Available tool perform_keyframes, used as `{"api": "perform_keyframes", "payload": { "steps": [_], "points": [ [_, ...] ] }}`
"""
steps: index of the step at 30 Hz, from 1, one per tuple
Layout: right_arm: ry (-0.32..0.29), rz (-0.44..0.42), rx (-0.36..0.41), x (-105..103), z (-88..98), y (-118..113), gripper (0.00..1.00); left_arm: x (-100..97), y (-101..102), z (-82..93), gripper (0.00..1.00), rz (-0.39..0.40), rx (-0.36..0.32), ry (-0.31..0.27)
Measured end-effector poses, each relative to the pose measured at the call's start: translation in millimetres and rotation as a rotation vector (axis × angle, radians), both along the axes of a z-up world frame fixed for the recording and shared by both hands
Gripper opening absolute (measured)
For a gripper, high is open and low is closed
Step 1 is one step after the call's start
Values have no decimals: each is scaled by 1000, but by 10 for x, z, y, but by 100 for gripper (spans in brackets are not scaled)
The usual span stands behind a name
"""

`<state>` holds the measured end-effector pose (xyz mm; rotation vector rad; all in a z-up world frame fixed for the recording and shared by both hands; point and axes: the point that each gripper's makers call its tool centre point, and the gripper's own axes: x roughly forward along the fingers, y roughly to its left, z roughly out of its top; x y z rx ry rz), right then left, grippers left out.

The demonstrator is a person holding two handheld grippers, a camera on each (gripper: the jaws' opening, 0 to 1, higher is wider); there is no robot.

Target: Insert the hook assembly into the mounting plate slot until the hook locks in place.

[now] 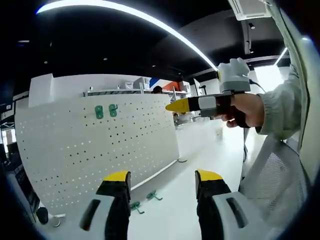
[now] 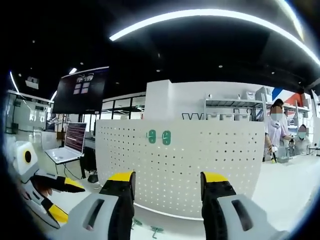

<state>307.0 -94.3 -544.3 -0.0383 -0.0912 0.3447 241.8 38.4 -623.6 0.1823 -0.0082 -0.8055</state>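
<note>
Grey-bodied tongs (image 1: 162, 182) with black jaws, yellow tips; pale grey sleeve (image 1: 282, 107).

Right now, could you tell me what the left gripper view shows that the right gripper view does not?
Left gripper view: the right gripper, held in a person's hand, and a mesh chair back.

Right gripper view: the left gripper low at the left edge, an open laptop, a dark wall screen, and people beyond the board.

Both: the white pegboard with two green hooks mounted and two more loose green hooks at its foot.
</note>
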Motion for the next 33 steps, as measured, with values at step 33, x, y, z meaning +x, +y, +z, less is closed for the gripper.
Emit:
{"api": "perform_keyframes", "payload": {
  "steps": [33],
  "points": [
    [37, -8, 41, -212, -79, -100, 49, 719, 11, 290, 40, -77, 298, -31]
  ]
}}
